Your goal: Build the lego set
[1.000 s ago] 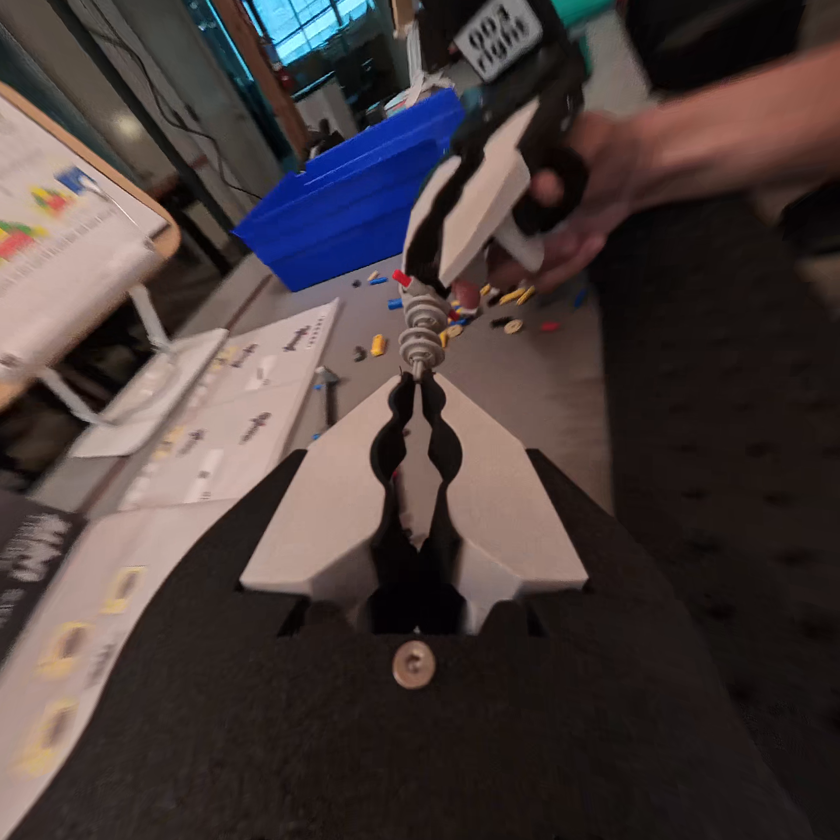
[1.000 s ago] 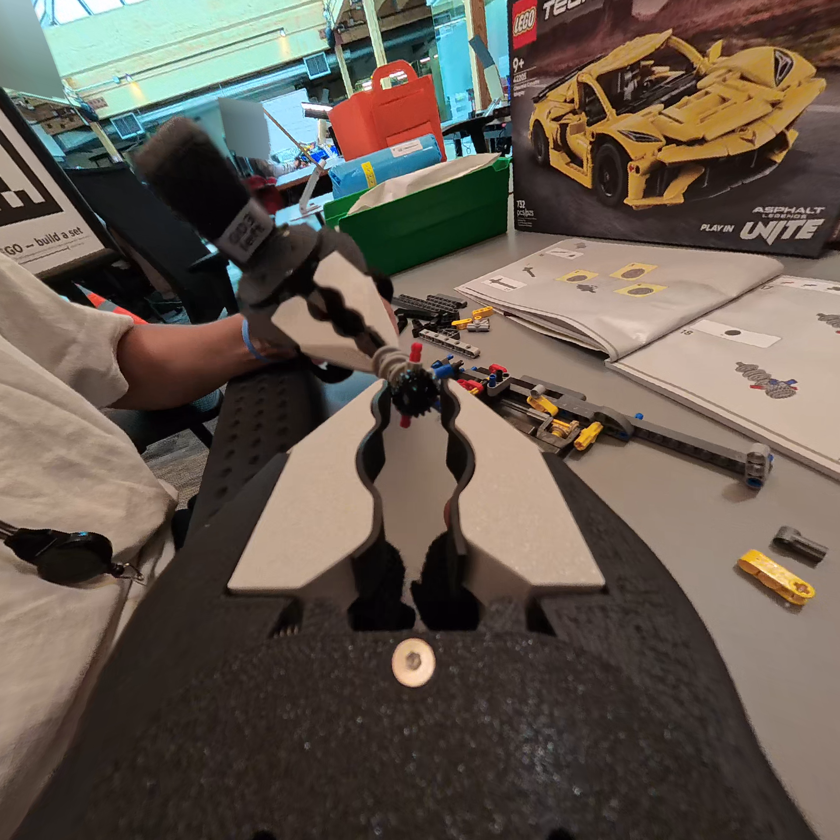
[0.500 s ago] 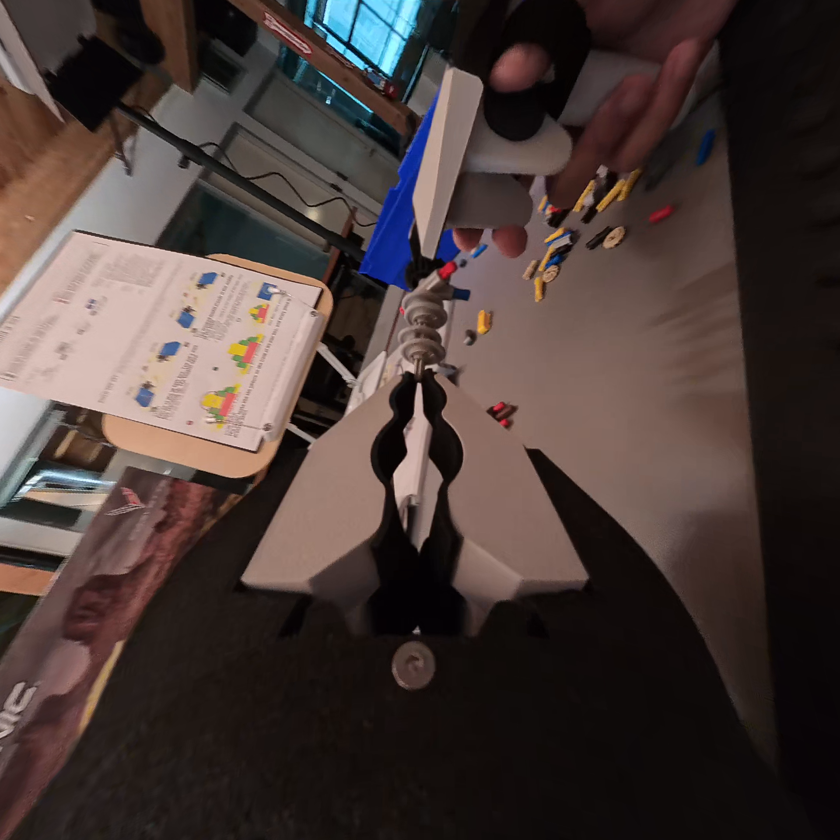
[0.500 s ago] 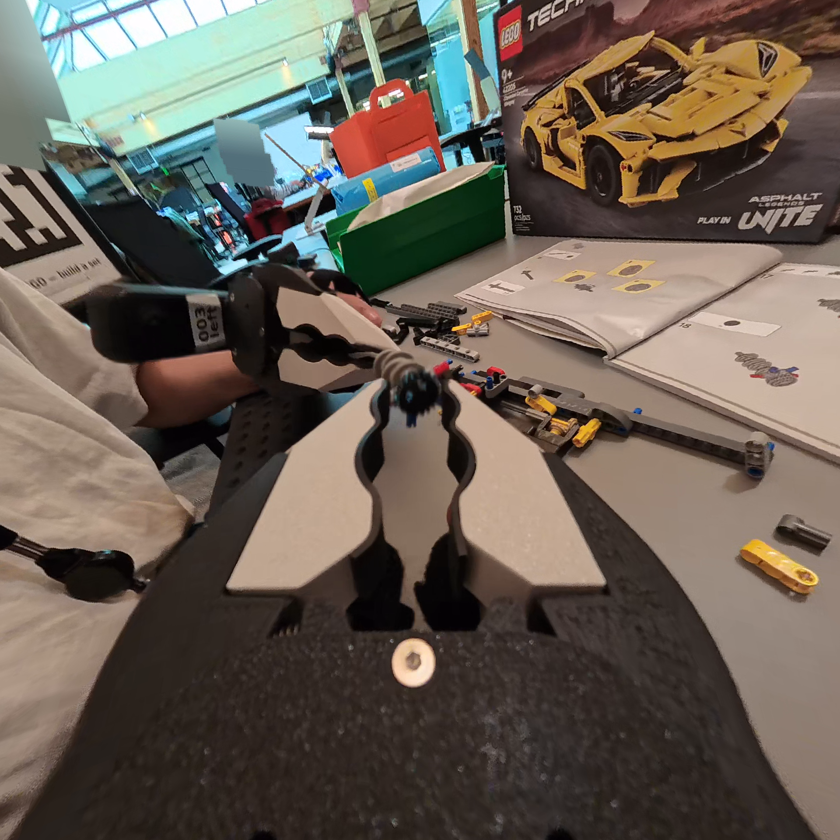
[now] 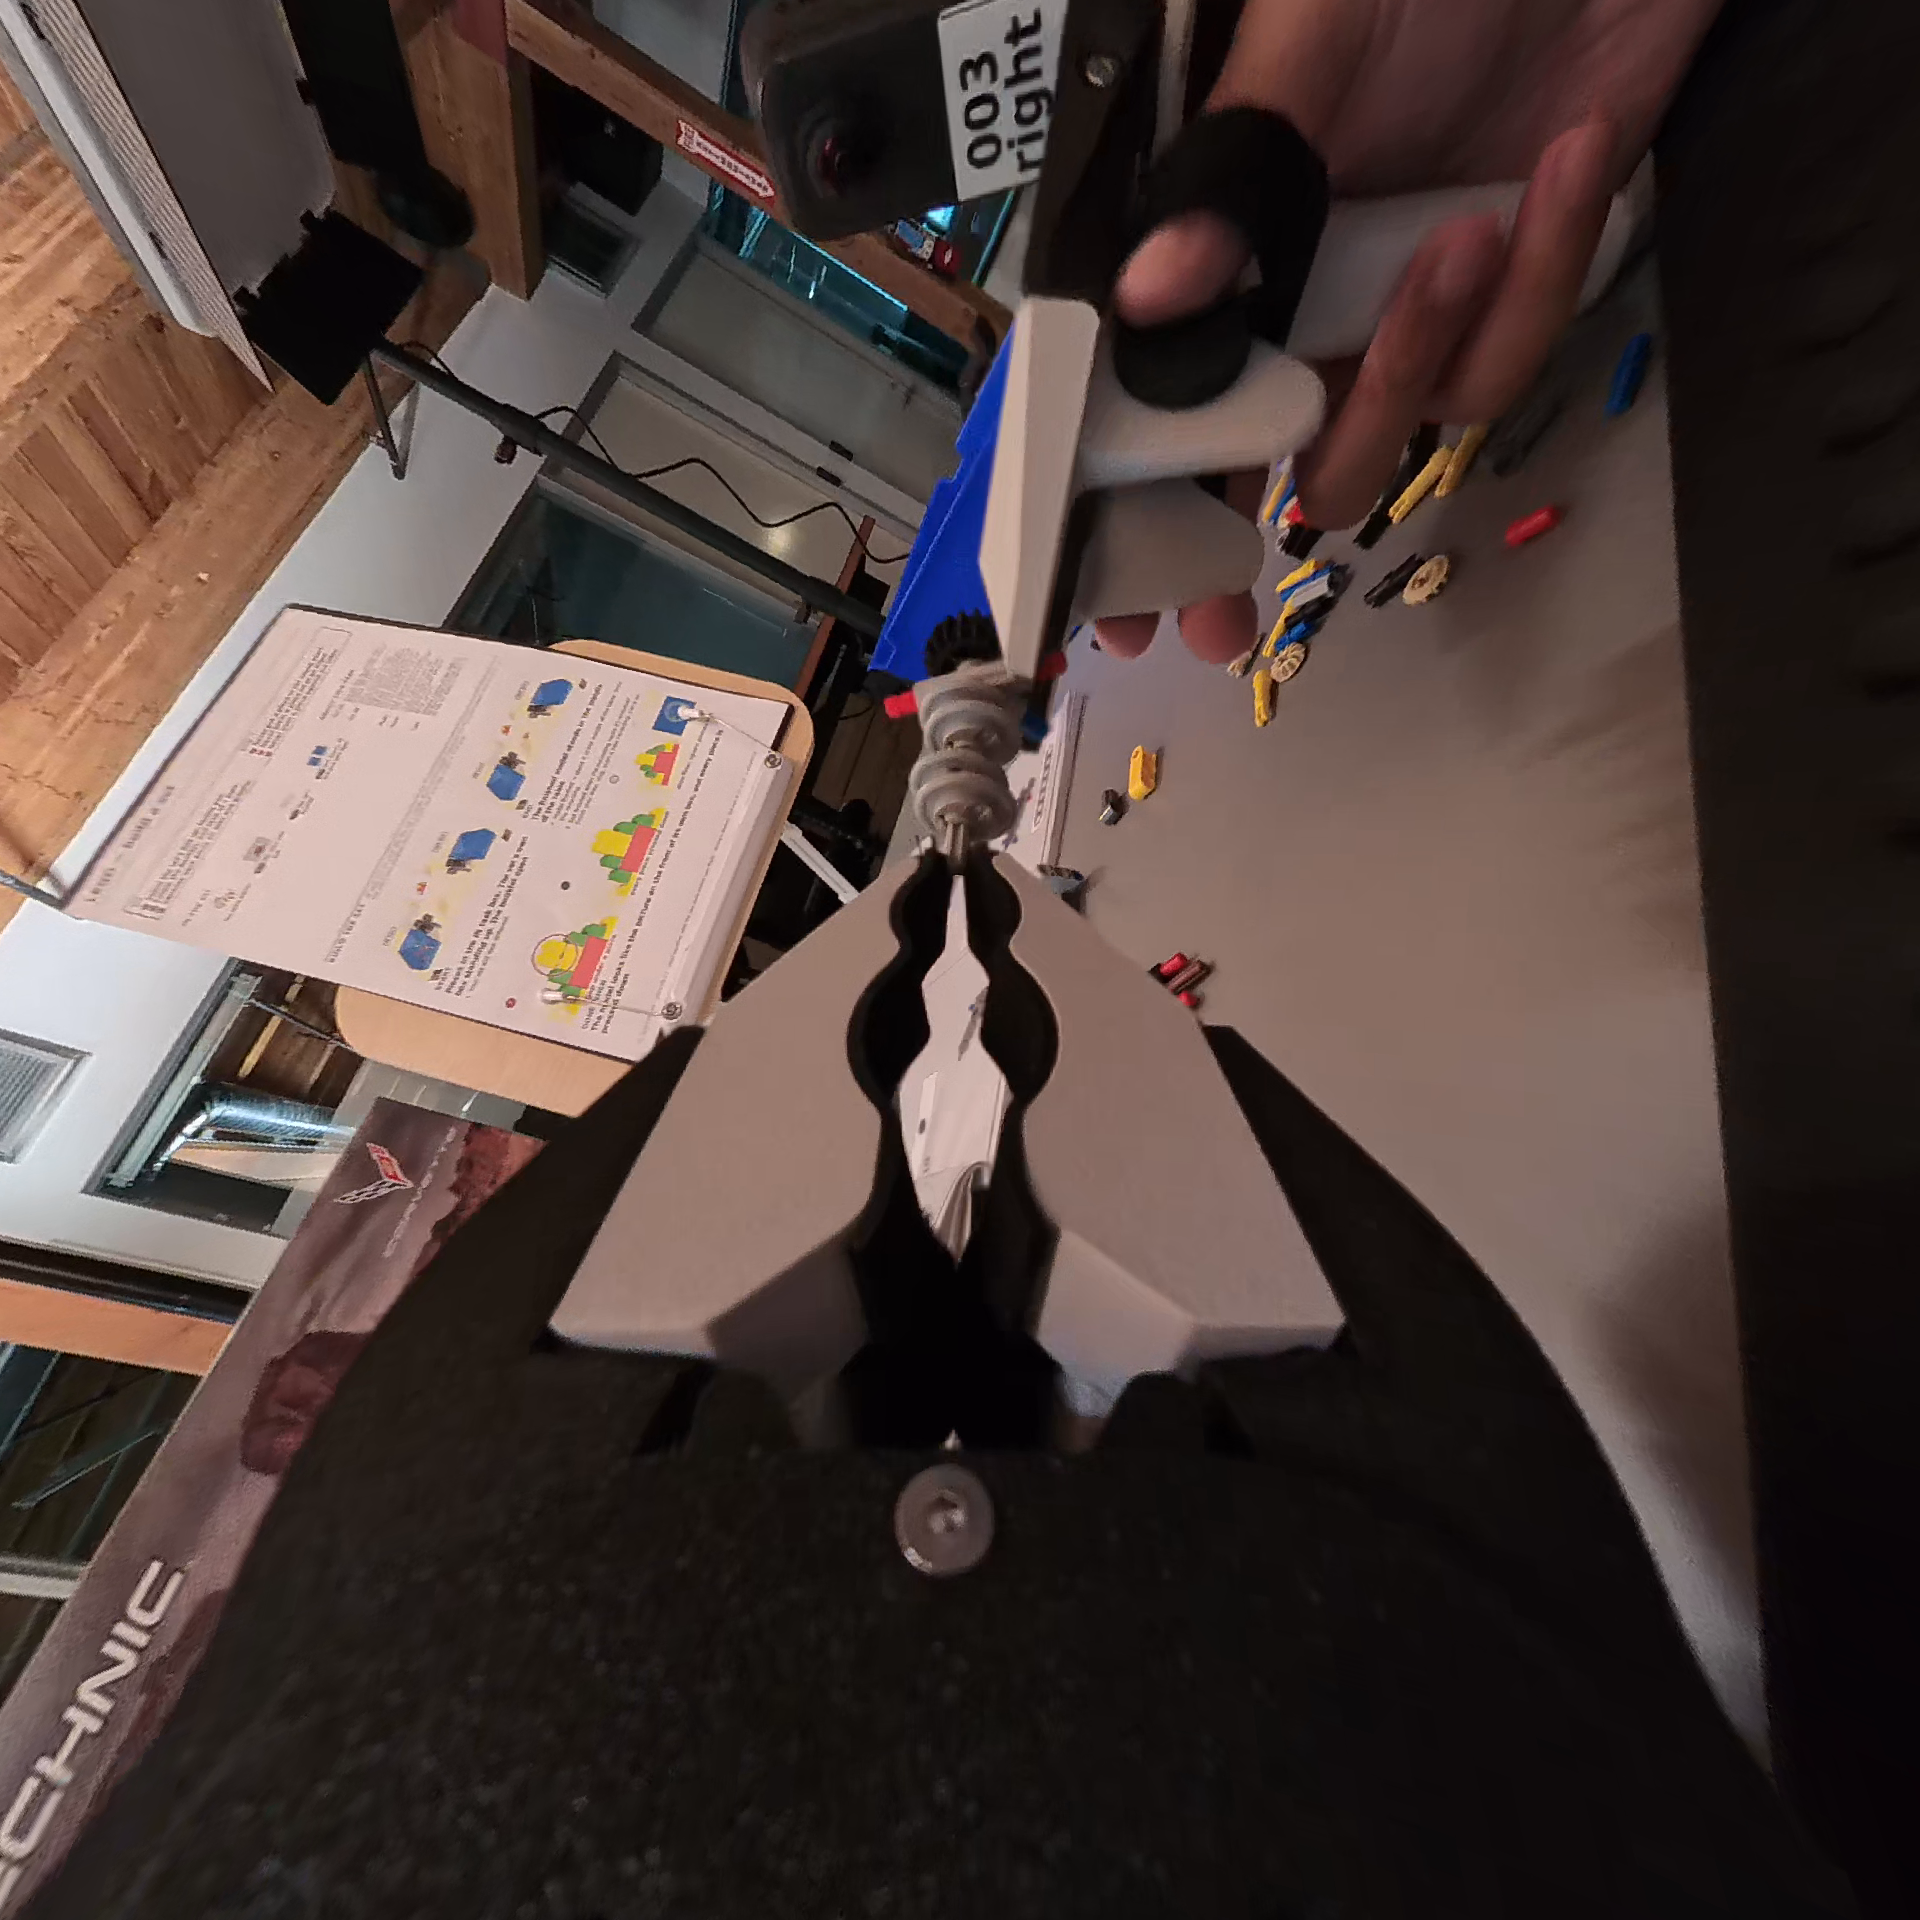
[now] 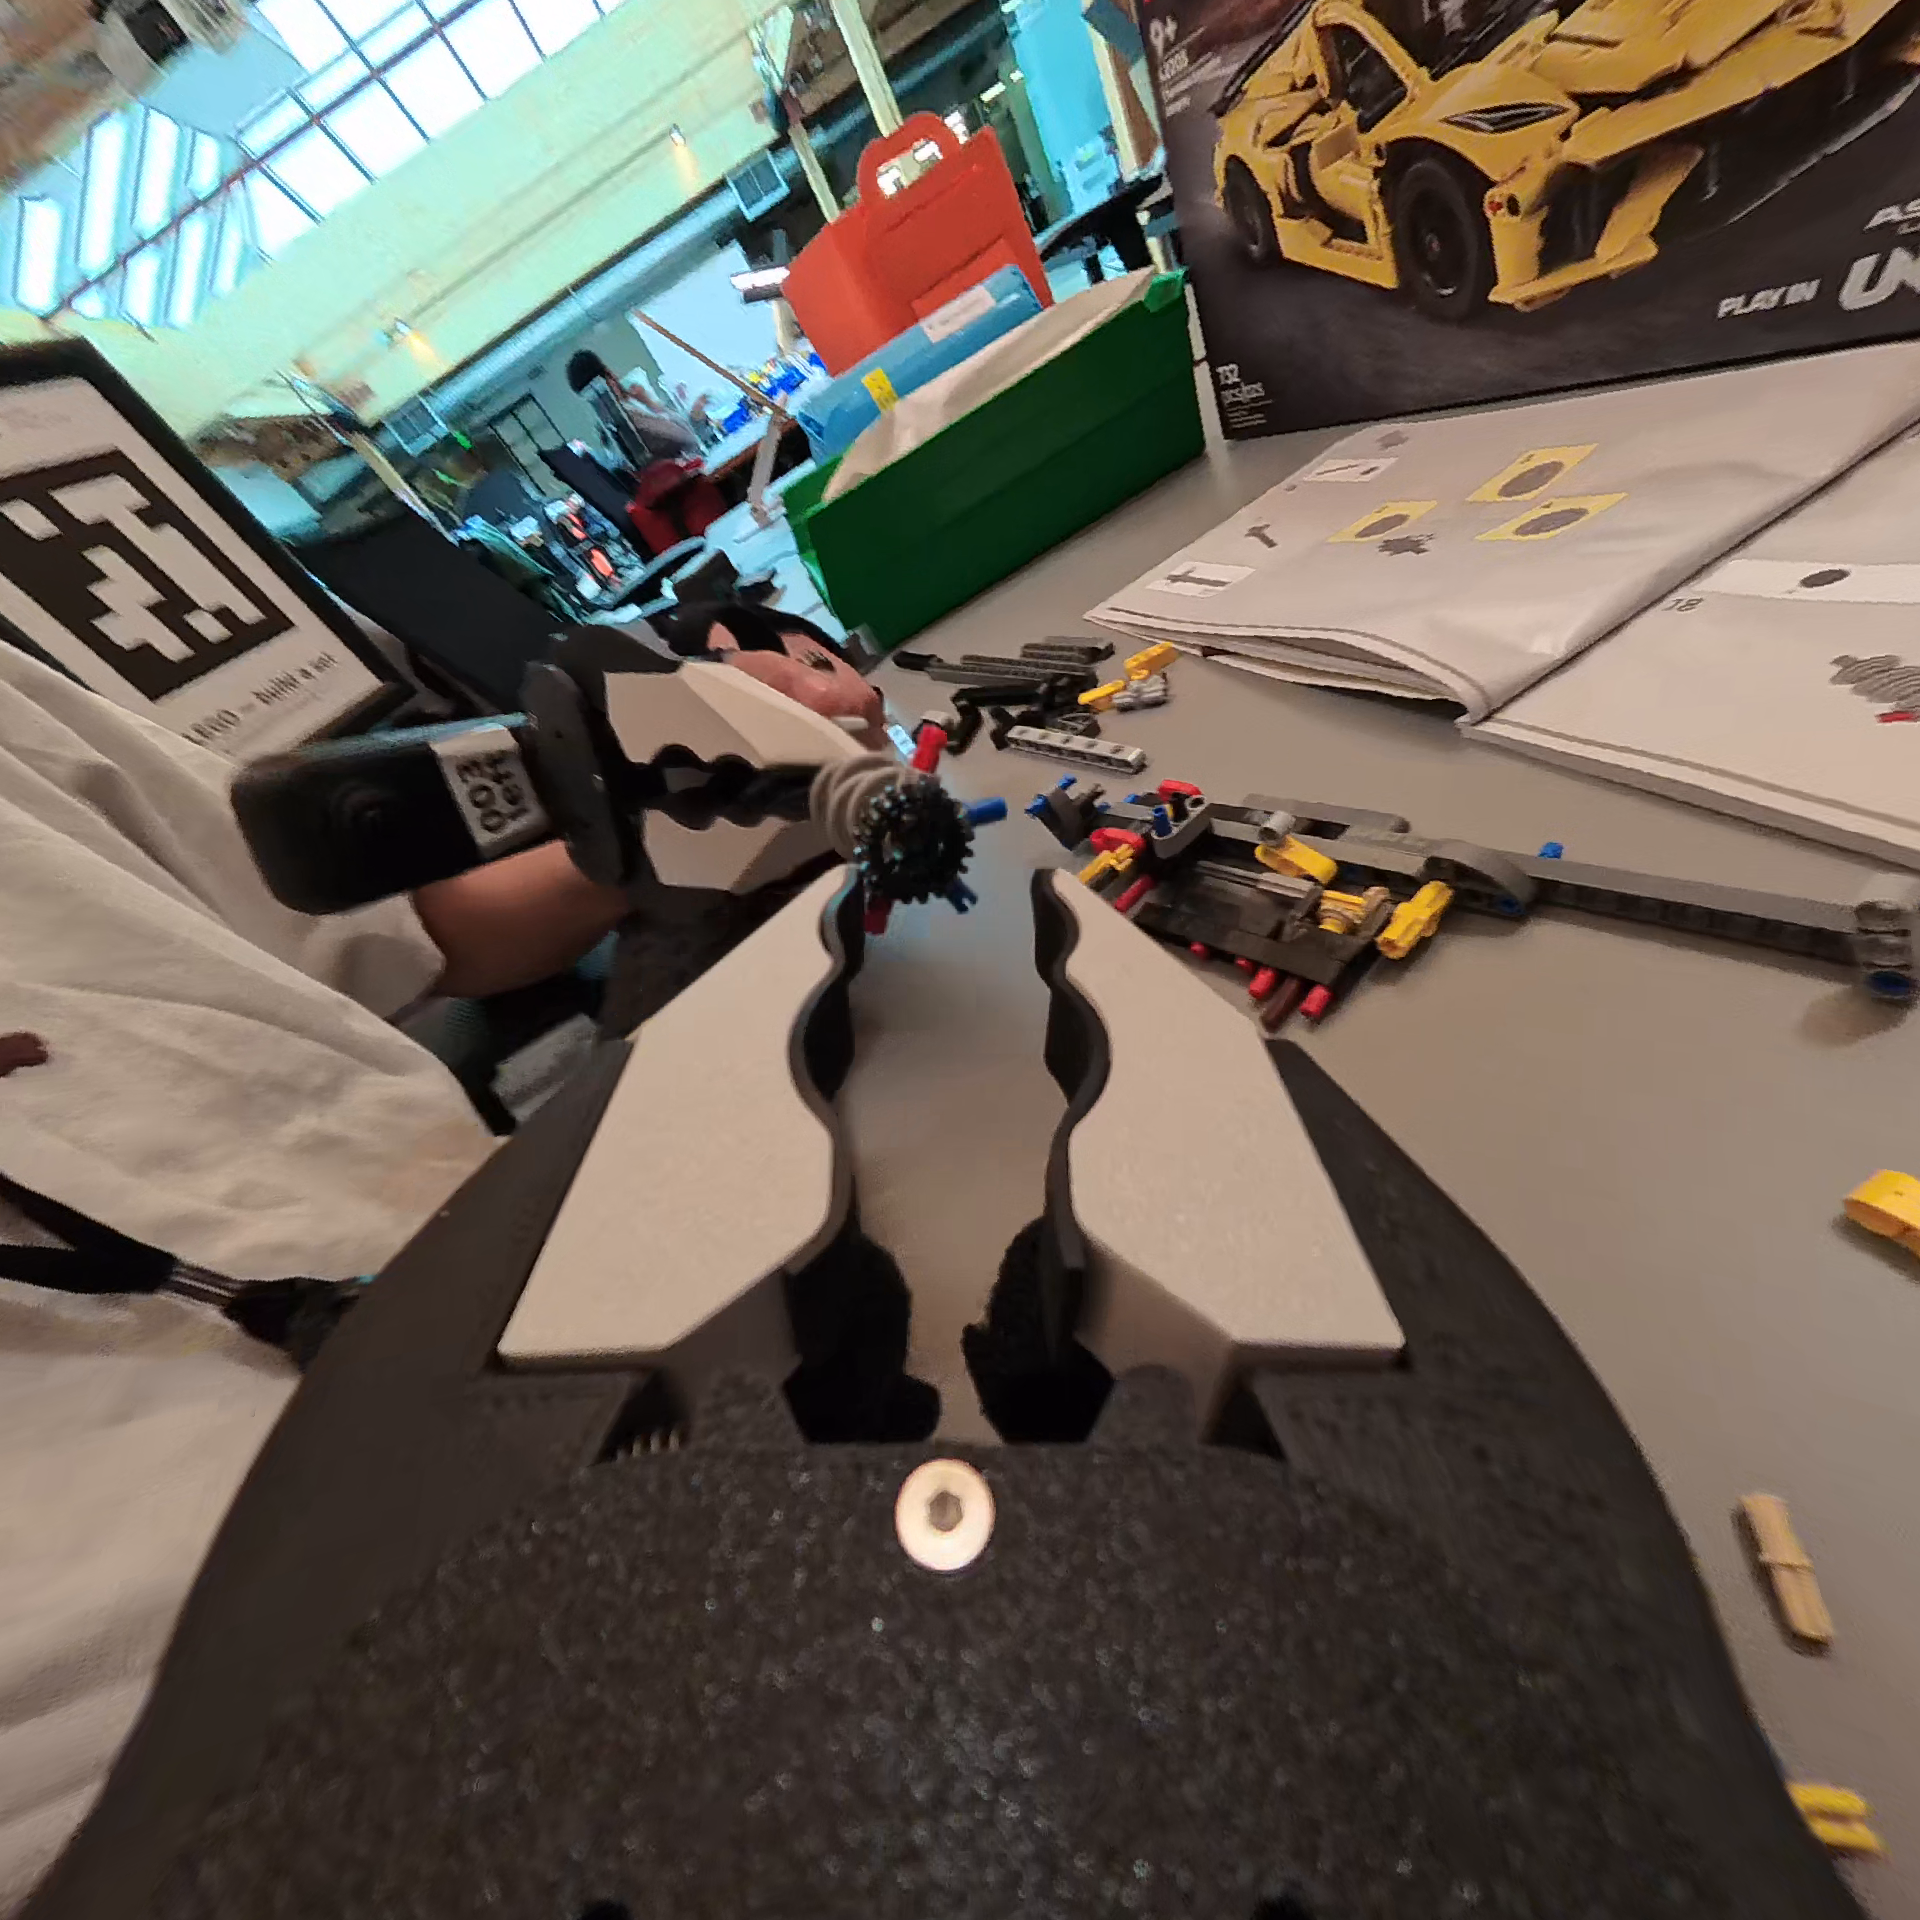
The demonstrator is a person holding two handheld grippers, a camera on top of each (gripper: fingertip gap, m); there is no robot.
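Left gripper (image 5: 954,868) pinches the thin metal axle of a small lego sub-assembly (image 5: 961,743): two pale grey ribbed worm-like spools stacked on the axle, a black toothed gear at the far end, red and blue pins sticking out sideways. Fingers are matte grey plastic wedges with wavy black rubber inner edges; the body is grainy black.

Right gripper (image 6: 945,888) stands partly open, a clear gap between its tips. Black gear (image 6: 912,840) sits at its left finger tip; whether they touch I cannot tell.

Versus 0.5 s ago: the right gripper's tips then closed around the gear, now they are spread. The left gripper has stayed clamped and rolled on its side.

Pose: the left gripper comes in level from the left in the right wrist view, the hand behind it. The sub-assembly is held in the air above the grey table (image 6: 1507,1195), near the long dark chassis beam (image 6: 1475,894) with yellow and red connectors.
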